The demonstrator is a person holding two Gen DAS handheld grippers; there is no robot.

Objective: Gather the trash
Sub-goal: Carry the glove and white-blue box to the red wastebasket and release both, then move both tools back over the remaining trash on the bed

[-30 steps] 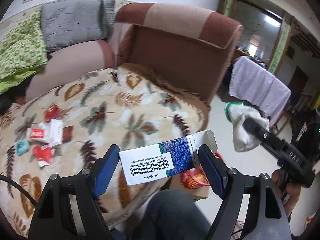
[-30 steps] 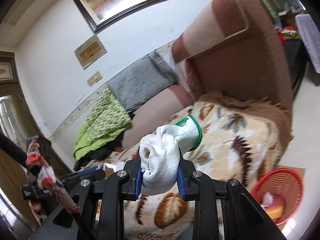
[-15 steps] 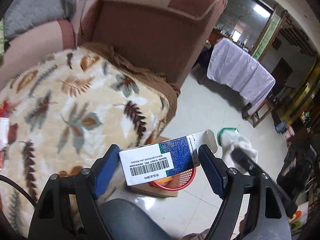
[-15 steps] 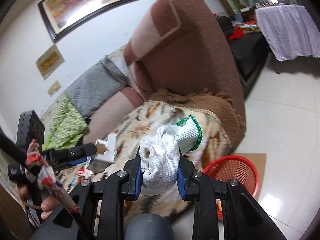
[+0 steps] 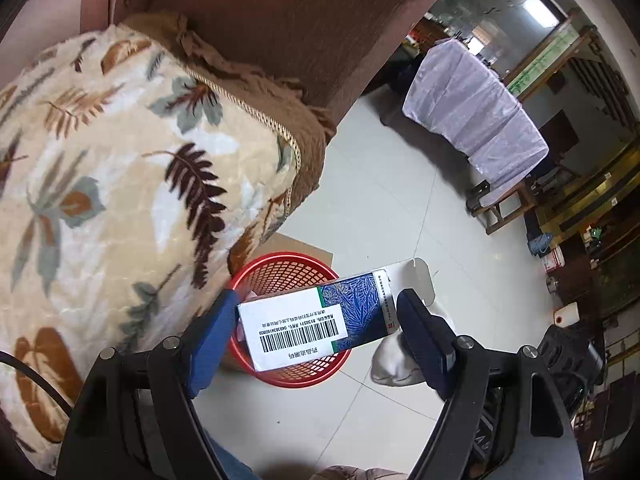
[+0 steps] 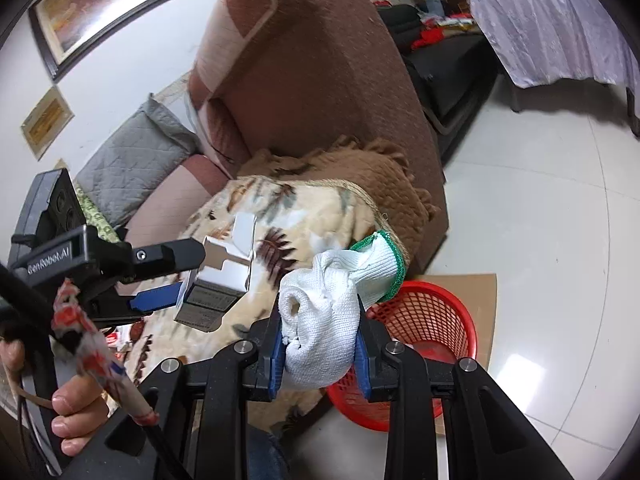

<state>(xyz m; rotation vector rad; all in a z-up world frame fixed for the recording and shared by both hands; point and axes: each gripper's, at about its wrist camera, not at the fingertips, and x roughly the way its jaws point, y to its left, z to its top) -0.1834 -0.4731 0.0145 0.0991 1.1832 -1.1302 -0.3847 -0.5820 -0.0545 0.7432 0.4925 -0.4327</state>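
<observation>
A white and blue carton with a barcode is clamped between the 2 blue-padded fingers of the left gripper, its end flap open at the right. In the left wrist view it is held in the air directly in front of a red mesh basket, which stands on a sheet of cardboard on the tiled floor, just beside the edge of a sofa draped with a leaf-patterned blanket.

A bunched white knit glove with a green cuff is gripped tightly between the fingers of the right gripper. In the right wrist view the glove is held above and just left of the basket. The left gripper with the carton is seen at the left, over the blanket, and a hand is seen at the lower left edge.
</observation>
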